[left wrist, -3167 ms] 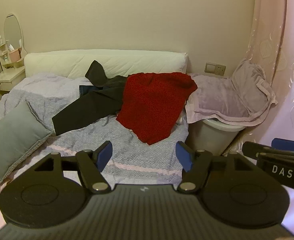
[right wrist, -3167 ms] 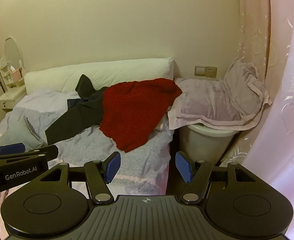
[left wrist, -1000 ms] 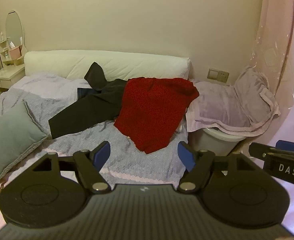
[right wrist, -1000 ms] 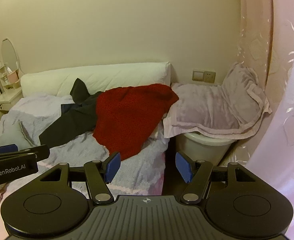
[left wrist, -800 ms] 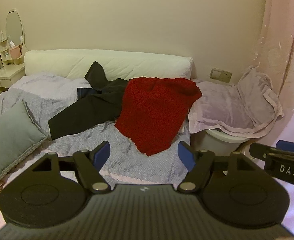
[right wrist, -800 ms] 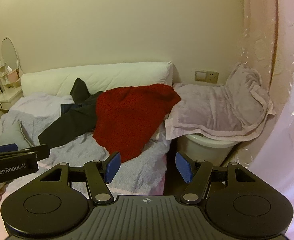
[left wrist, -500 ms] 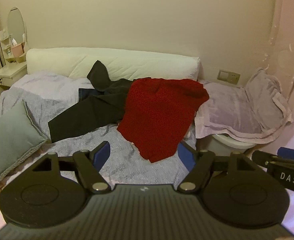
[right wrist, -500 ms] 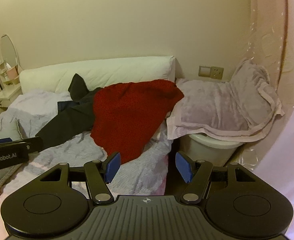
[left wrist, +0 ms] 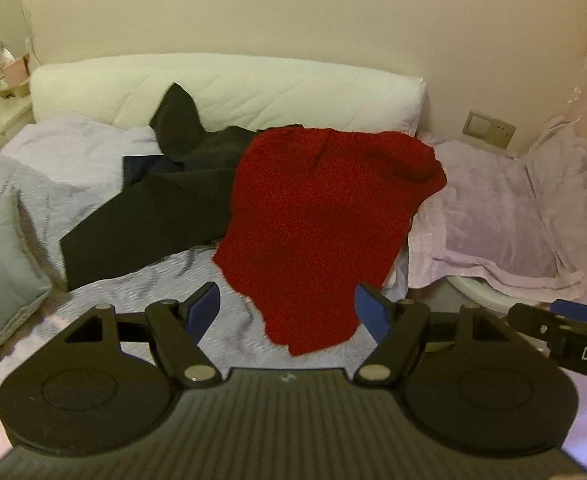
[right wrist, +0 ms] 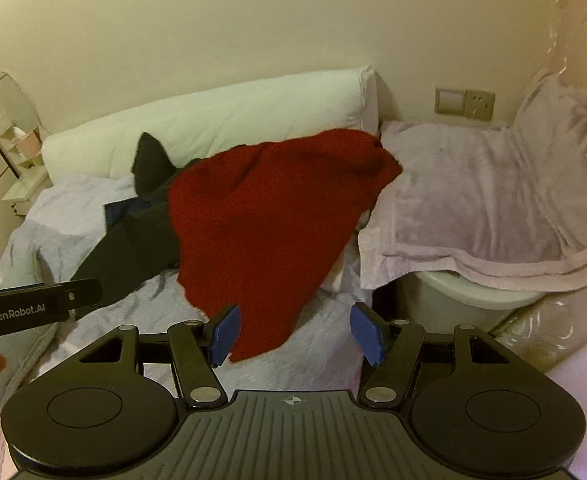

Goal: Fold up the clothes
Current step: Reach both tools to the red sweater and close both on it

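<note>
Both grippers closer to bed than 3.2 s ago. In left wrist view, red garment (left wrist: 325, 216) larger, its lower tip now between fingers of left gripper (left wrist: 287, 312); earlier tip sat above them. Lavender blanket (left wrist: 505, 208) shifted rightward, curtain mostly gone from that view. In right wrist view, red garment (right wrist: 269, 232) hem now reaches down between fingers of right gripper (right wrist: 295, 334) (seen from camera, contact not evident). Left gripper (right wrist: 33, 308) higher at frame edge.
</note>
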The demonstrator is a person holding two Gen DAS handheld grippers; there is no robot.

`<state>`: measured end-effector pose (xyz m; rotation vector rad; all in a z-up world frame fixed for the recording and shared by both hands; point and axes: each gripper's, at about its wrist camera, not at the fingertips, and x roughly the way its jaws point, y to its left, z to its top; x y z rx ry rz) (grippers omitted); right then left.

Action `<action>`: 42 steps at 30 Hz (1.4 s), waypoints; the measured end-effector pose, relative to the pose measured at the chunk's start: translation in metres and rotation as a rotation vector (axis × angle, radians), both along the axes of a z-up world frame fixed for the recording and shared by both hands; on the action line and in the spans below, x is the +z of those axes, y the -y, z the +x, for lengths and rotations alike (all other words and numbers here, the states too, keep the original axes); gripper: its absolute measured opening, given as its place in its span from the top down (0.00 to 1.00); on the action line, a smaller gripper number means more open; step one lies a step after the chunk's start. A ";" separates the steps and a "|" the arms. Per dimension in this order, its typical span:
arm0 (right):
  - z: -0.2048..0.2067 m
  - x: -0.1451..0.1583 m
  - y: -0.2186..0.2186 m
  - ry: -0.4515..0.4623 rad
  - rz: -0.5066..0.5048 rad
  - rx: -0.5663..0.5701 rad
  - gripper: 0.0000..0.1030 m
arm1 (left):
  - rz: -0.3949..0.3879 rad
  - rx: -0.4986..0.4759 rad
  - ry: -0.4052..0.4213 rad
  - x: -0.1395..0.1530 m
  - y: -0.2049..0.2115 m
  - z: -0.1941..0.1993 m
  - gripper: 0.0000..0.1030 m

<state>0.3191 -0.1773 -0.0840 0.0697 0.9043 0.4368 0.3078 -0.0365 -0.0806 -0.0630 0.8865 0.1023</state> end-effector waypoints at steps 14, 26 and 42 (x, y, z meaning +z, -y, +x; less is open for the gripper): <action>0.166 -0.084 -0.012 -0.164 0.020 -0.003 0.37 | 0.023 0.010 -0.064 -0.065 -0.011 0.160 0.32; 0.227 -0.186 -0.010 -0.319 0.236 -0.142 0.37 | 0.059 -0.001 -0.090 -0.111 -0.040 0.251 0.31; 0.254 -0.324 0.005 -0.615 0.764 -0.512 0.38 | 0.089 -0.047 -0.090 -0.159 -0.075 0.313 0.30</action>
